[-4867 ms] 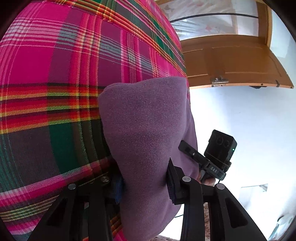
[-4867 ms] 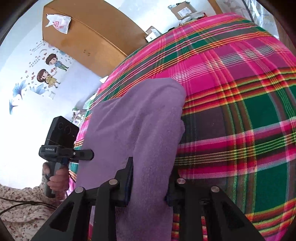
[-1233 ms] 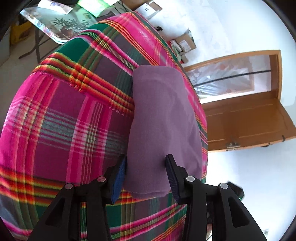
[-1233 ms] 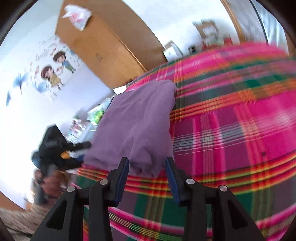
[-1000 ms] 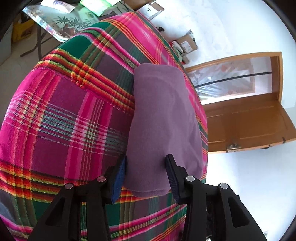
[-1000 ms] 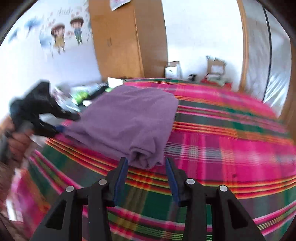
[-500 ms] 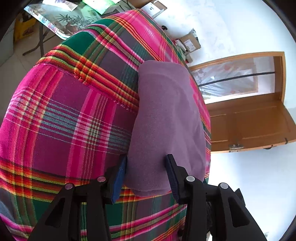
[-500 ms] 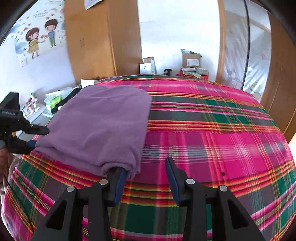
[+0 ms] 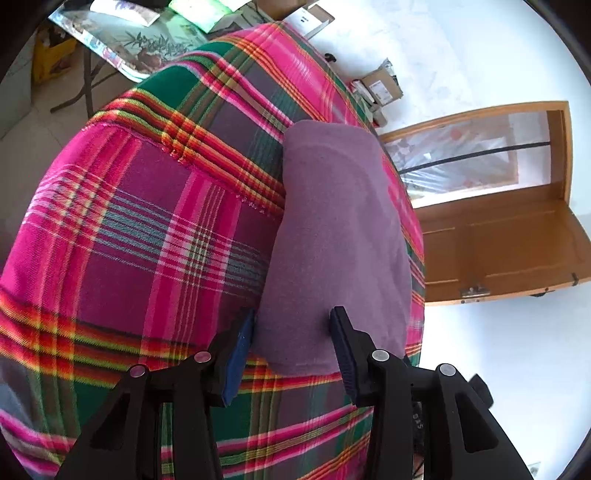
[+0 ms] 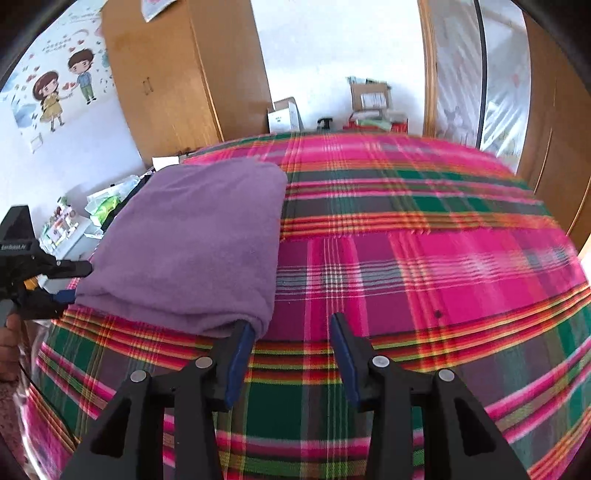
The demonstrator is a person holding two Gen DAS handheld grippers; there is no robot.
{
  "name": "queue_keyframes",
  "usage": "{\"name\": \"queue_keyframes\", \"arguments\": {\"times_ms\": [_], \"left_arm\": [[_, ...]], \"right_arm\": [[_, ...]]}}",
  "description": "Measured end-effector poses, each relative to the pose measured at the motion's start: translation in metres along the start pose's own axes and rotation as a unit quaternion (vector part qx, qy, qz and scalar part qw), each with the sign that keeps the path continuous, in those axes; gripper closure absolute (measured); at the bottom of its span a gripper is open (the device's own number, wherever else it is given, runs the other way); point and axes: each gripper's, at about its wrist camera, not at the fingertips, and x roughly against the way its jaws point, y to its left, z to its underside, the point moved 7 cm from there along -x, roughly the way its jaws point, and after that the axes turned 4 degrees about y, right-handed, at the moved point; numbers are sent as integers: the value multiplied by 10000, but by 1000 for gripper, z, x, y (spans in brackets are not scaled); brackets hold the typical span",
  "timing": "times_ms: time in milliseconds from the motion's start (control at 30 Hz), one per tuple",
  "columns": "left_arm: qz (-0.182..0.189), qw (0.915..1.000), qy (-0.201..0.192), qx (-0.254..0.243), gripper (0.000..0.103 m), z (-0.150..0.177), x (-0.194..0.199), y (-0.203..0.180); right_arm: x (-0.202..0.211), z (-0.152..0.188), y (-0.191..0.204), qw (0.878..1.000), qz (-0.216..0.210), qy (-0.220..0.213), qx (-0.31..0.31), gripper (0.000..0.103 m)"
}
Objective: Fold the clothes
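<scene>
A folded purple fleece garment (image 9: 340, 229) lies flat on the pink and green plaid bedspread (image 9: 147, 240). My left gripper (image 9: 293, 343) is open, its jaws straddling the garment's near end without pinching it. In the right wrist view the garment (image 10: 199, 240) lies at the left and the left gripper (image 10: 48, 280) sits at its left end. My right gripper (image 10: 291, 339) is open and empty, just right of the garment's near corner, over the bedspread (image 10: 424, 266).
A wooden wardrobe (image 10: 177, 81) and cardboard boxes (image 10: 369, 99) stand beyond the bed. An open wooden door (image 9: 498, 251) is at the right. A cluttered table (image 9: 129, 33) stands past the bed's far edge.
Both grippers have released the garment, which now lies flat. My right gripper has slid right, off the garment's corner. My left gripper has barely moved.
</scene>
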Motion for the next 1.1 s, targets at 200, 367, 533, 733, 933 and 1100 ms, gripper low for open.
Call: {"name": "queue_keyframes", "arguments": {"times_ms": [200, 367, 533, 733, 933, 1100], "left_arm": [[-511, 9972, -199, -505, 54, 20, 10, -12], [-969, 9907, -318, -897, 52, 44, 6, -21], [-1668, 9687, -771, -1666, 52, 65, 0, -35], [-1983, 9496, -1041, -2191, 52, 81, -8, -51], [-2252, 9372, -1195, -2382, 52, 87, -18, -56], [-2469, 9269, -1441, -2432, 52, 91, -20, -56]], "right_arm": [[27, 5, 10, 9991, 218, -269, 249, 60], [36, 16, 31, 9991, -84, -217, 340, 60], [31, 31, 47, 9993, -216, 14, 303, 60], [23, 44, 52, 9994, -169, 233, 192, 60], [16, 51, 53, 9993, -83, 342, 151, 60], [12, 55, 52, 9991, -19, 412, 105, 60]]}}
